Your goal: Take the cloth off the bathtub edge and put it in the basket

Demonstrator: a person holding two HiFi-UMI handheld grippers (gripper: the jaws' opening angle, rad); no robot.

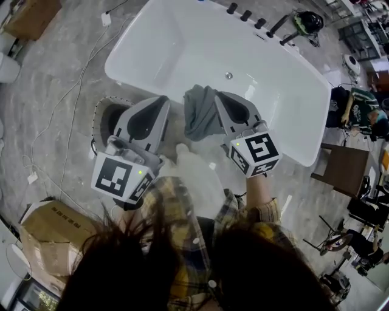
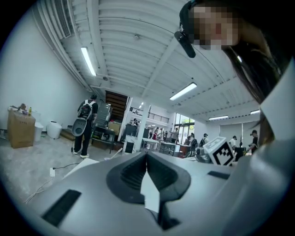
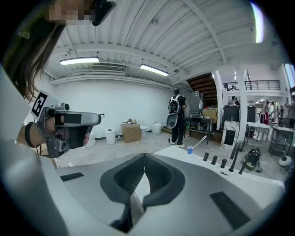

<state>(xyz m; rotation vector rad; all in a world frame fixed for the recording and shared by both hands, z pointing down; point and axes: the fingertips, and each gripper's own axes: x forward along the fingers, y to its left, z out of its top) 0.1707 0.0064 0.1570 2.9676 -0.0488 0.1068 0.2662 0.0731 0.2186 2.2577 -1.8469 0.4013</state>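
Note:
A grey cloth (image 1: 199, 112) hangs crumpled over the near edge of the white bathtub (image 1: 182, 42). My right gripper (image 1: 217, 94) is shut and empty, lying against the cloth's right side with its tip pointing at the tub. My left gripper (image 1: 165, 98) is also shut and empty, a little left of the cloth and apart from it. A dark round basket (image 1: 106, 118) with a dotted rim sits on the floor by the tub, half hidden behind the left gripper. In both gripper views the jaws meet with nothing between them, left gripper (image 2: 146, 154) and right gripper (image 3: 144, 156).
Black tap handles (image 1: 246, 15) line the tub's far rim, with a blue cup (image 3: 190, 150) near them. A cardboard box (image 1: 55, 234) stands at lower left, cables (image 1: 67, 109) trail over the floor, and a brown chair (image 1: 343, 167) is at right. A person (image 3: 176, 115) stands far off.

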